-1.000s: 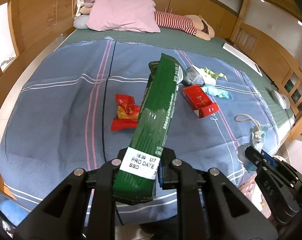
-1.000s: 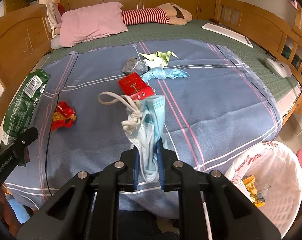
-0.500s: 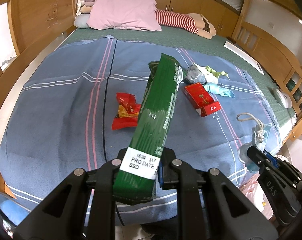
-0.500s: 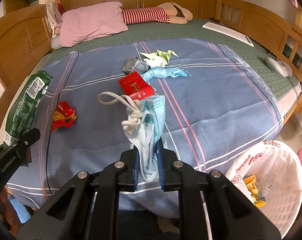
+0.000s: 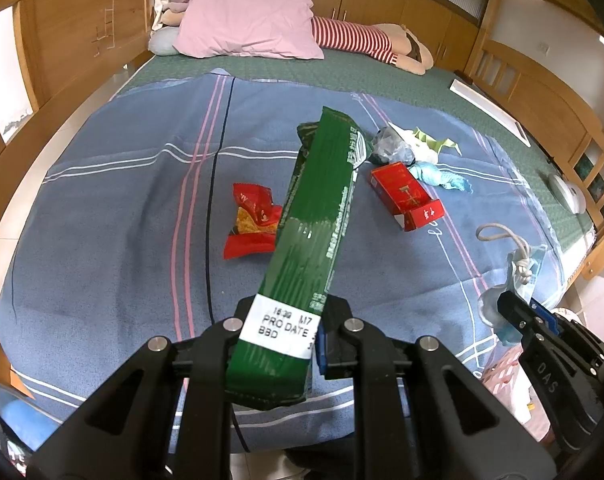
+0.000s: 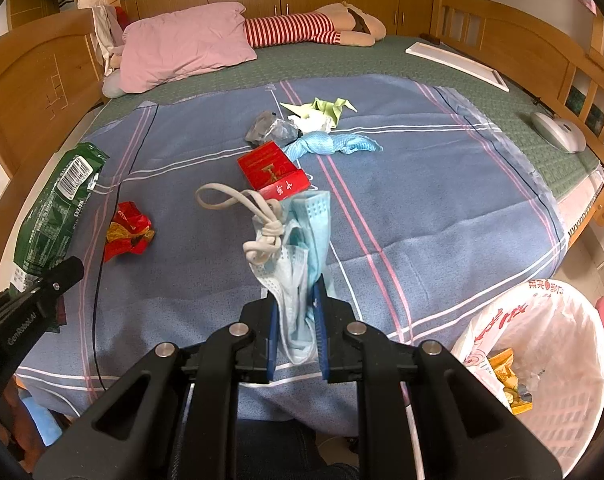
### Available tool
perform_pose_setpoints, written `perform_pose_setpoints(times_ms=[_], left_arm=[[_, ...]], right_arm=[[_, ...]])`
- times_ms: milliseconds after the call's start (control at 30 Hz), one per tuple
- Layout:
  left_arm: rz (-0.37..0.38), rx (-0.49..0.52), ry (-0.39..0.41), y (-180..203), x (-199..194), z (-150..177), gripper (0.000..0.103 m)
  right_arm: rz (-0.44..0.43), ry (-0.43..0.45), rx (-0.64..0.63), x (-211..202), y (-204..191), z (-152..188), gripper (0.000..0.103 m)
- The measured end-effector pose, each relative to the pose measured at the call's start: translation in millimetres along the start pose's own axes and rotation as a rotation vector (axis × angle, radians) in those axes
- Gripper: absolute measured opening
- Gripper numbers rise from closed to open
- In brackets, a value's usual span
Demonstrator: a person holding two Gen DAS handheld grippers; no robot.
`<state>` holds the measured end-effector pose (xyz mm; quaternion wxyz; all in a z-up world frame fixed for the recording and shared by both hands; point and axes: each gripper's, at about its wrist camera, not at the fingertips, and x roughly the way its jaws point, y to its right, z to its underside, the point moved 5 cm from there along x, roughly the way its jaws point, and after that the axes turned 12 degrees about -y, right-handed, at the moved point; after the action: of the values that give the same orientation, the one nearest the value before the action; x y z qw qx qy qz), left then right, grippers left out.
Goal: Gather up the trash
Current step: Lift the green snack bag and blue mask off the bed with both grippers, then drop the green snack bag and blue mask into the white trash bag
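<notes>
My left gripper (image 5: 279, 344) is shut on a long green wafer packet (image 5: 314, 240) that sticks up and away over the bed; the same packet (image 6: 53, 208) shows at the left of the right wrist view. My right gripper (image 6: 295, 320) is shut on a light blue face mask (image 6: 297, 248) with knotted white ear loops, also seen as the mask (image 5: 522, 268) at the right of the left wrist view. On the blue blanket lie a crumpled red wrapper (image 6: 127, 232), a red box (image 6: 273, 172), a grey plastic wad (image 6: 271, 130), blue cloth (image 6: 330, 144) and green folded paper (image 6: 326, 108).
A white bin (image 6: 542, 360) lined with a printed bag holds some wrappers, on the floor at the bed's near right corner. A pink pillow (image 6: 185, 44) and a striped plush doll (image 6: 314, 30) lie at the head. Wooden bed rails (image 6: 534, 52) run along the sides; a white device (image 6: 558, 132) rests right.
</notes>
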<state>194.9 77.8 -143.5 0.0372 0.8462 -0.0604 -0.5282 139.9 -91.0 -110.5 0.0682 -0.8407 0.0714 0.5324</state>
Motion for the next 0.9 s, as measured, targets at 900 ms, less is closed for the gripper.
perform_pose_setpoints(times_ms=[900], left_arm=[[0.48,0.225,-0.001,80.6,-27.3,2.6,0.017]], right_arm=[[0.09,-0.211,0.01,-27.9,141.7,47.2,0.019]])
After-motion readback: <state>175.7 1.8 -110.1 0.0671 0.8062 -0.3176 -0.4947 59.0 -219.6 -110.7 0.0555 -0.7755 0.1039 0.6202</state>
